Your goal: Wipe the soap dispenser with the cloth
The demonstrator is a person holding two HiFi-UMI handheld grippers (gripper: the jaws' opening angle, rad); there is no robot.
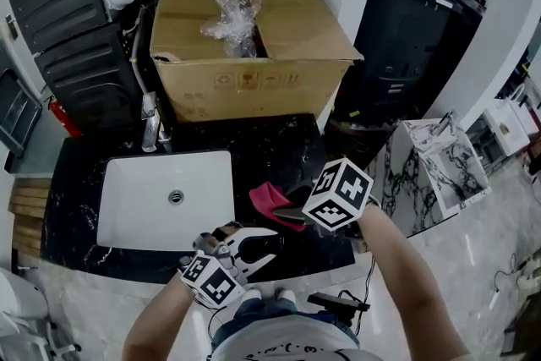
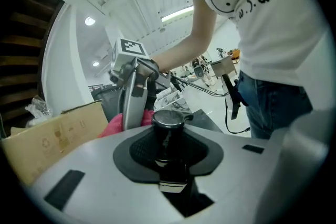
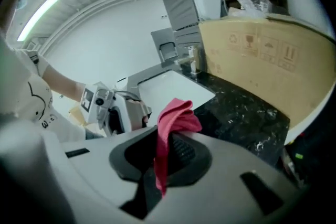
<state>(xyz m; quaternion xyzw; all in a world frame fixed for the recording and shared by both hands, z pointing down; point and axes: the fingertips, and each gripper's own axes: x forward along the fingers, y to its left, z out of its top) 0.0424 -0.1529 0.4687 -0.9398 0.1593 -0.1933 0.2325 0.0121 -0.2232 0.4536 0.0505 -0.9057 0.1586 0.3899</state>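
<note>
Grips the dispenser [image 2: 168, 131] in the left gripper [image 2: 169, 157], jaws closed part-way on its dark body, pump cap standing out past the tips. Holds it clear of the counter [image 1: 279, 150], near the front edge, just ahead of the person. Pinches the cloth [image 3: 176, 117] in the right gripper [image 3: 169, 150], jaws shut on a fold, with a loose red tuft beyond the tips. Brings the cloth close to the dispenser, with contact not clear from any view.

Likely troubles, by judgement:
- Could lever the smooth bottle sideways out of the pads by wiping hard against so narrow a hold.
- Could press the pump and squirt soap onto cloth and pads, slicking the grip.
- Could drag the cloth out of its thin pinch by rubbing too firmly.
- Could strike the bottle with hard jaw tips rather than fabric, given so little cloth ahead.
- Could drop the bottle onto the stone or into the sink [image 1: 127, 220].
- Could leave the parts under the pads unwiped without a regrip.
</note>
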